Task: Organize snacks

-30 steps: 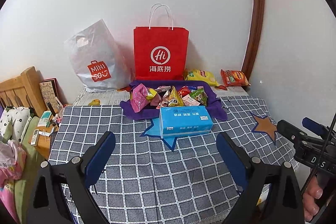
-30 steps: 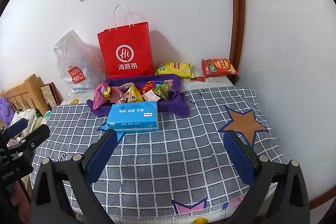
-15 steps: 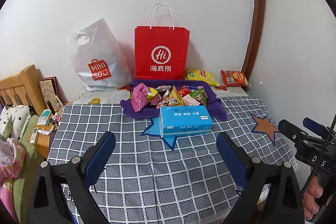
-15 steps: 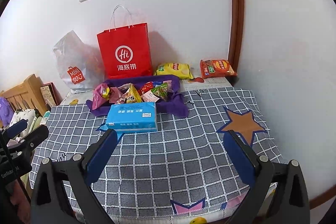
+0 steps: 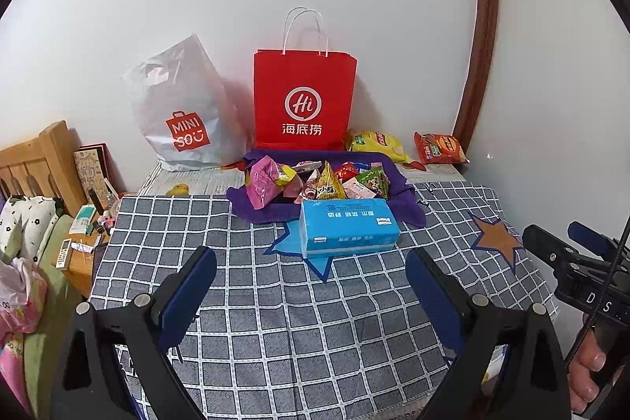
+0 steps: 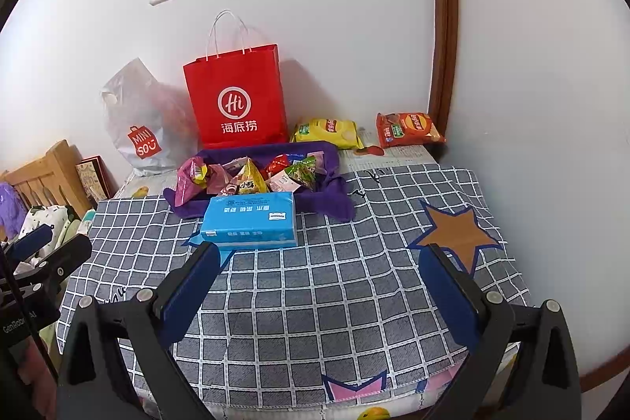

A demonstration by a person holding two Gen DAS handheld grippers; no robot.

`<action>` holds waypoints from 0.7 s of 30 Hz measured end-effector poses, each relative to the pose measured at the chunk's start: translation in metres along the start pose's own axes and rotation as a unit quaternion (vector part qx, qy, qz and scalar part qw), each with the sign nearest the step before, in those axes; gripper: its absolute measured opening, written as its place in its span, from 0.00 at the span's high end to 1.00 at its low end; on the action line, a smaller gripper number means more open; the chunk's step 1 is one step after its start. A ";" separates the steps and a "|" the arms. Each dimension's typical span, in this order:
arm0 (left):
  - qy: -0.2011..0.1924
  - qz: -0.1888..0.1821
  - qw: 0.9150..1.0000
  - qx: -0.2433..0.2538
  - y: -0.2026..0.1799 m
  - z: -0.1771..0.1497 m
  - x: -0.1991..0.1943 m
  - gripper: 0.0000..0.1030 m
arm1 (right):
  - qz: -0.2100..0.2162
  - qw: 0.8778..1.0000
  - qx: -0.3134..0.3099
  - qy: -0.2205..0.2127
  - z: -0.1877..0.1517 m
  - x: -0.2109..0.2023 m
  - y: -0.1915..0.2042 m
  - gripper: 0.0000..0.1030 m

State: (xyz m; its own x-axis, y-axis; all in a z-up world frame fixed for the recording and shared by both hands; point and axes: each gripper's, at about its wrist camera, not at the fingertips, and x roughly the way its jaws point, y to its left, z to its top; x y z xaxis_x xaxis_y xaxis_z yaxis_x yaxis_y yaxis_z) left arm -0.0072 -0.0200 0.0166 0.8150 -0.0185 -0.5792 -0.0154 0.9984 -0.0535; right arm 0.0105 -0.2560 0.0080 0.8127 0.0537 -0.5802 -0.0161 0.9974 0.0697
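Observation:
Several small snack packets [image 5: 327,182] [image 6: 252,180] lie heaped in a purple cloth-lined tray [image 5: 244,207] [image 6: 334,160] at the back of the checked table. A yellow chip bag [image 5: 376,143] [image 6: 327,132] and an orange chip bag [image 5: 439,148] [image 6: 407,129] lie behind it by the wall. My left gripper [image 5: 311,278] is open and empty above the table's front. My right gripper [image 6: 319,274] is open and empty too, well short of the tray.
A blue tissue pack [image 5: 348,227] [image 6: 252,221] lies in front of the tray. A red paper bag [image 5: 303,101] [image 6: 236,101] and a white plastic bag [image 5: 177,113] [image 6: 138,121] stand against the wall. A bed and cluttered stand [image 5: 78,235] are at the left.
Both views have shifted very slightly; the scene sits a touch lower and nearer. Nothing on the table has moved and both grippers stay open.

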 end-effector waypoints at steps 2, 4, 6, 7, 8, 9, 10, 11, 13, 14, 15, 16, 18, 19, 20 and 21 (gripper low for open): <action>-0.001 0.000 1.000 0.000 0.001 0.000 0.000 0.06 | 0.001 1.000 0.000 -0.001 0.000 0.000 0.000 0.03; -0.001 0.000 1.000 0.000 0.001 0.000 0.000 0.06 | 0.001 1.000 0.000 -0.002 0.000 -0.001 0.000 0.03; -0.001 0.000 1.000 0.000 0.001 0.000 0.000 0.06 | 0.000 1.000 0.000 -0.002 0.000 -0.002 0.000 0.03; -0.001 0.000 1.000 0.000 0.001 0.000 0.000 0.06 | 0.001 1.000 0.000 -0.002 0.000 -0.002 0.000 0.03; -0.001 0.000 1.000 0.000 0.001 0.000 0.000 0.06 | 0.000 1.000 0.000 -0.002 0.000 -0.002 0.000 0.03; -0.001 0.000 1.000 0.000 0.000 0.000 0.000 0.06 | 0.001 1.000 0.001 -0.002 0.000 -0.002 0.000 0.03; -0.001 0.000 1.000 -0.001 0.001 0.000 0.000 0.06 | 0.001 1.000 0.001 -0.002 0.000 -0.002 0.000 0.03; -0.001 0.000 1.000 -0.001 0.001 0.000 -0.001 0.06 | 0.001 1.000 0.001 -0.002 0.000 -0.002 0.000 0.03; -0.001 0.000 1.000 0.000 0.001 0.000 -0.001 0.06 | 0.001 1.000 0.000 -0.002 0.000 -0.002 -0.001 0.03; -0.001 0.001 1.000 0.000 0.000 0.000 0.000 0.06 | 0.001 1.000 0.001 -0.003 0.000 -0.002 -0.001 0.03; -0.001 0.001 1.000 -0.001 0.001 0.000 -0.001 0.06 | 0.002 1.000 0.001 -0.003 0.000 -0.003 -0.001 0.03; -0.001 0.000 1.000 -0.001 0.001 0.000 -0.001 0.06 | 0.002 1.000 0.002 -0.004 0.001 -0.003 -0.001 0.03; -0.001 0.000 1.000 -0.001 0.001 0.000 -0.001 0.06 | 0.003 1.000 0.002 -0.004 0.001 -0.004 -0.001 0.03; -0.001 0.000 1.000 -0.001 0.001 0.000 -0.001 0.06 | 0.002 1.000 0.002 -0.004 0.001 -0.004 0.000 0.03; -0.001 0.000 1.000 -0.001 0.001 0.000 -0.001 0.06 | 0.002 1.000 0.003 -0.004 0.001 -0.005 0.000 0.03; -0.001 0.000 1.000 -0.001 0.000 0.000 -0.001 0.06 | 0.002 1.000 0.003 -0.004 0.002 -0.005 0.000 0.03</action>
State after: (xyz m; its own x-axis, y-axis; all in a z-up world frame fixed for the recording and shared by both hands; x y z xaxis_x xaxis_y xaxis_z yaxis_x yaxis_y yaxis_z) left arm -0.0080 -0.0196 0.0170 0.8165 -0.0182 -0.5770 -0.0163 0.9984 -0.0546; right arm 0.0076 -0.2565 0.0120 0.8178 0.0571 -0.5727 -0.0156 0.9969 0.0771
